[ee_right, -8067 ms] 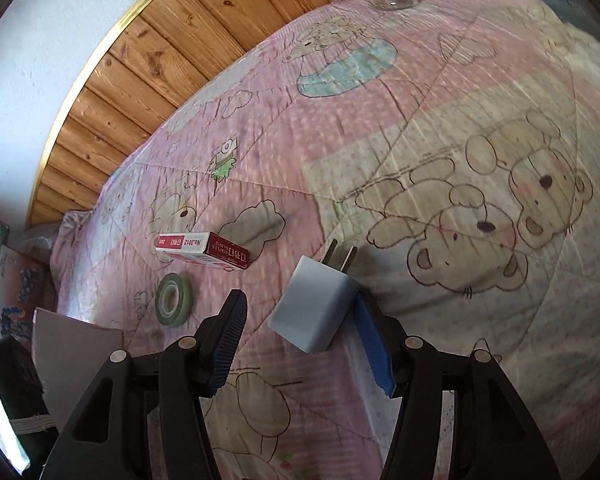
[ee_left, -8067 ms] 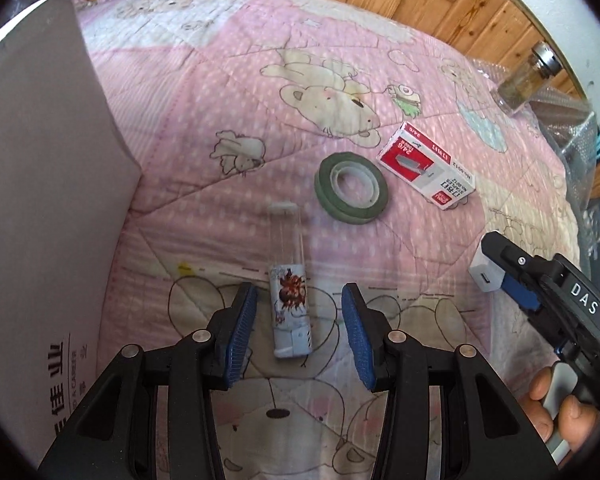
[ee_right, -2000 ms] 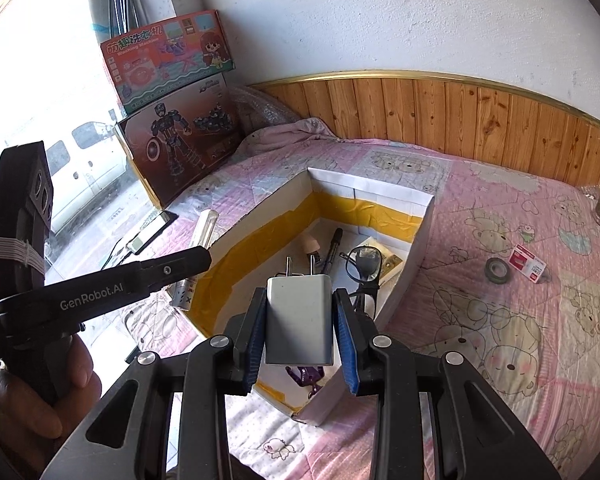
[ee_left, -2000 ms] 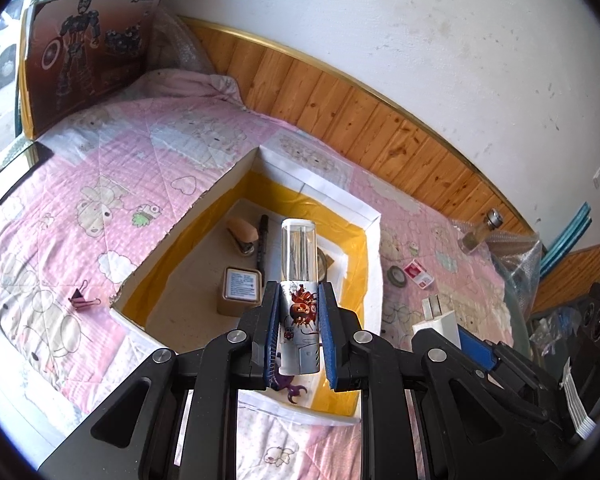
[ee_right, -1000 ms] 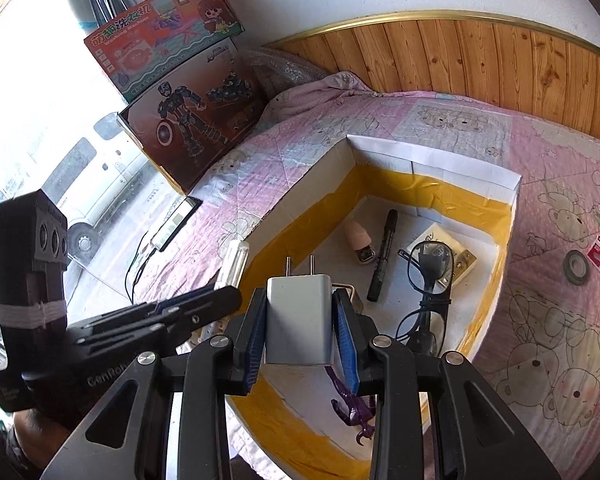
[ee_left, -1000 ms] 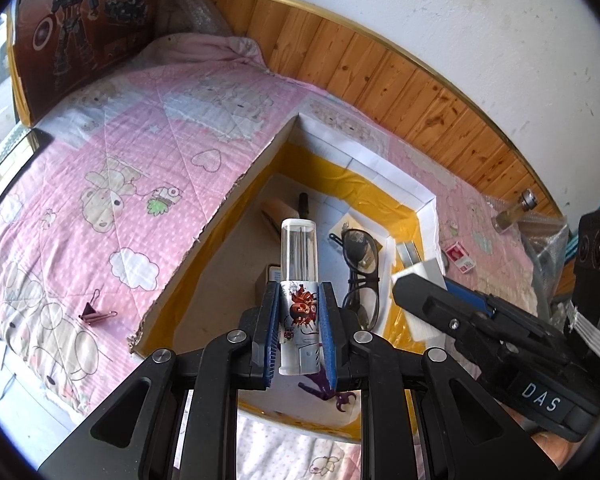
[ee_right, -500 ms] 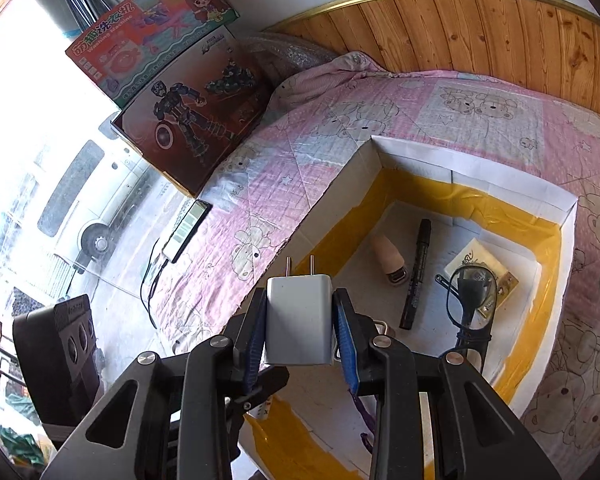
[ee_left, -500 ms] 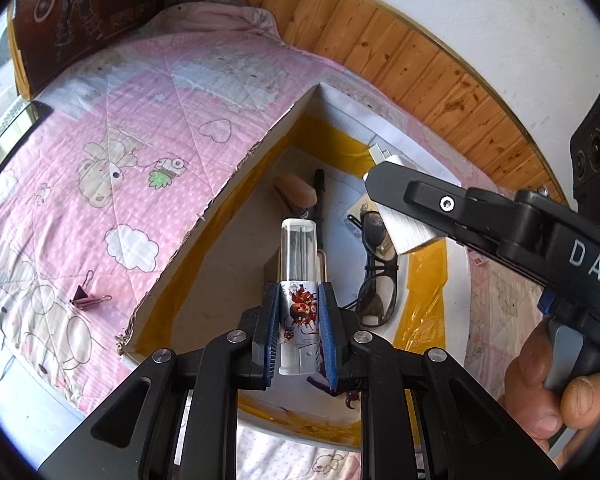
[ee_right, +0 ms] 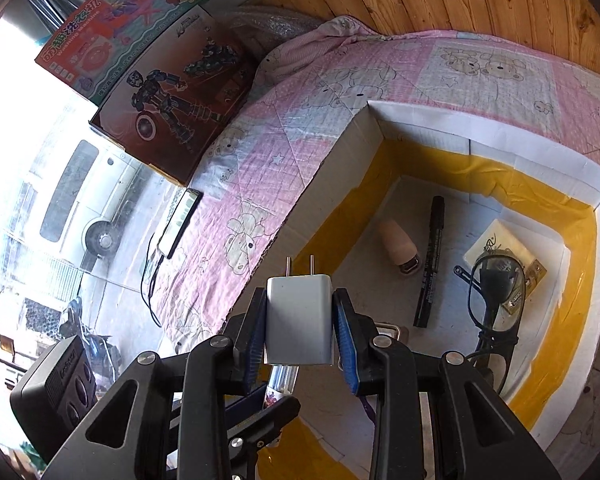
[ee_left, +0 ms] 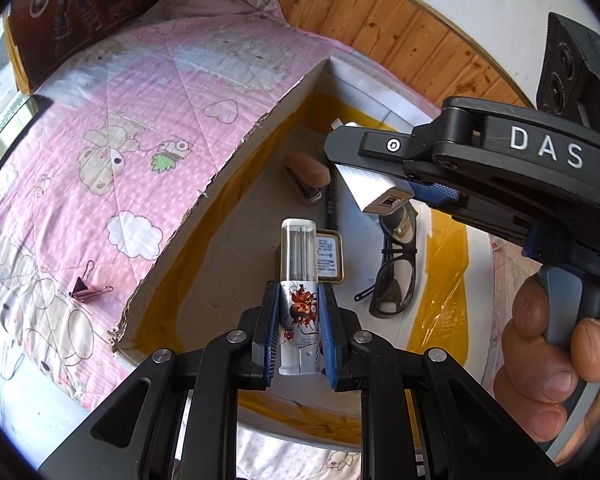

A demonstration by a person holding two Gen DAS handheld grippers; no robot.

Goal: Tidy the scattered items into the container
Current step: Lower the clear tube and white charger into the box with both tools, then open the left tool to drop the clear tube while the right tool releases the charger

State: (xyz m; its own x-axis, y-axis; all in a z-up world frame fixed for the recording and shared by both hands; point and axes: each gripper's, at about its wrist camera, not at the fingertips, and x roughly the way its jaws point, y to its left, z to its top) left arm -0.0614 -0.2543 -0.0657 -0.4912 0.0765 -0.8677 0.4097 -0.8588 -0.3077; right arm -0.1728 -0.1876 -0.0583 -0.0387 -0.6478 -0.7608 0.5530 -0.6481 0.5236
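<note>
Left wrist view: the left hand-held gripper [ee_left: 299,326] is closed on a clear lead tube [ee_left: 299,276] with a printed label, its pads pressing both sides of the labelled lower half while the clear top sticks out toward 12 o'clock. It hangs over the open cardboard box [ee_left: 236,152], which sits on the pink quilted bed [ee_left: 112,120] and is lined with yellow tape. On the box floor lie a tan stapler [ee_left: 306,172] at 12 o'clock of the tube, a small tin [ee_left: 329,256] just behind the tube at 1 o'clock, and black glasses [ee_left: 394,268] at 3 o'clock. The right hand-held gripper [ee_left: 374,178] enters from 2 o'clock, gripping a white charger [ee_left: 370,186] above the box, a hand [ee_left: 552,368] on its handle at 4 o'clock. A pink binder clip [ee_left: 87,289] lies on the bed outside the box at 9 o'clock.

Right wrist view: the right hand-held gripper [ee_right: 300,326] is clamped on the white charger [ee_right: 299,320], prongs pointing to 12 o'clock, over the box's [ee_right: 480,138] near-left wall. Inside, the stapler [ee_right: 400,246] and a black marker [ee_right: 430,272] lie at 1 o'clock, the glasses [ee_right: 496,292] at 3 o'clock. The lead tube [ee_right: 282,386] shows just under the charger at 6 o'clock. A phone [ee_right: 179,222] lies on the bed's edge at 10 o'clock.
</note>
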